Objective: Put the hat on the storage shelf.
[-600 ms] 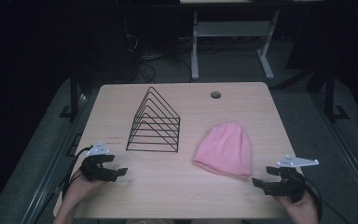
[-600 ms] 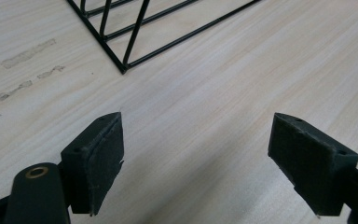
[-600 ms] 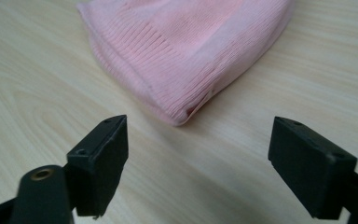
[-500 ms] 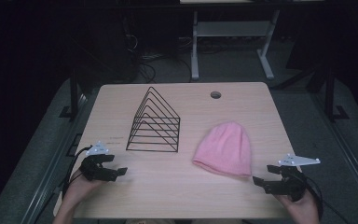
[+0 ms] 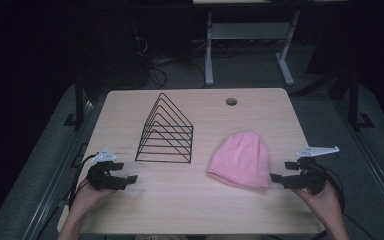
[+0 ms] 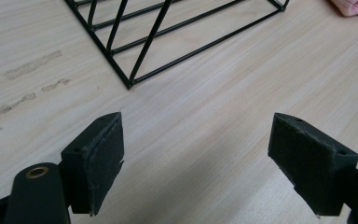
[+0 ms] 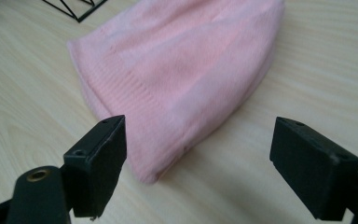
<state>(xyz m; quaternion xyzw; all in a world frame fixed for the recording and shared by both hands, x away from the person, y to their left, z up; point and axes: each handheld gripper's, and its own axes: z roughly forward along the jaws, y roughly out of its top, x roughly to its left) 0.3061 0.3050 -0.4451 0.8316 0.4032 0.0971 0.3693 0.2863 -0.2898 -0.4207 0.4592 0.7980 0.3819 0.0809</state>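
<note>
Pink beanie [image 5: 241, 159] lies flat on the wooden table [image 5: 180, 200], right of centre, ribbed brim toward the person's side and crown pointing away. Black wire rack [image 5: 166, 131] stands just to its left, apart from it, not touching. Right gripper [image 5: 286, 171] sits low at the hat's near-right corner, jaws spread wide, nothing between them — in the right gripper view the brim corner [image 7: 154, 158] sits between and just ahead of the open pads. Left gripper [image 5: 122, 176] is well apart from the hat, near the rack's front-left corner, jaws also wide open and empty; its own view shows bare wood and the rack's base wires [image 6: 177, 42]. Handling call: knit fabric, so light, soft, fully limp — it will sag and fold once lifted, no rigidity to rely on. Not fragile, not slippery; the pads should bite well on the knit. Best hold looks like the doubled ribbed brim, where the cloth is thickest and a pinch catches both layers. A single corner grab will let the rest dangle, so if it needs to open up or drape over the rack, second gripper on the opposite side of the brim. Main risk: pinching only the top layer, or dragging it along the table instead of lifting.
</note>
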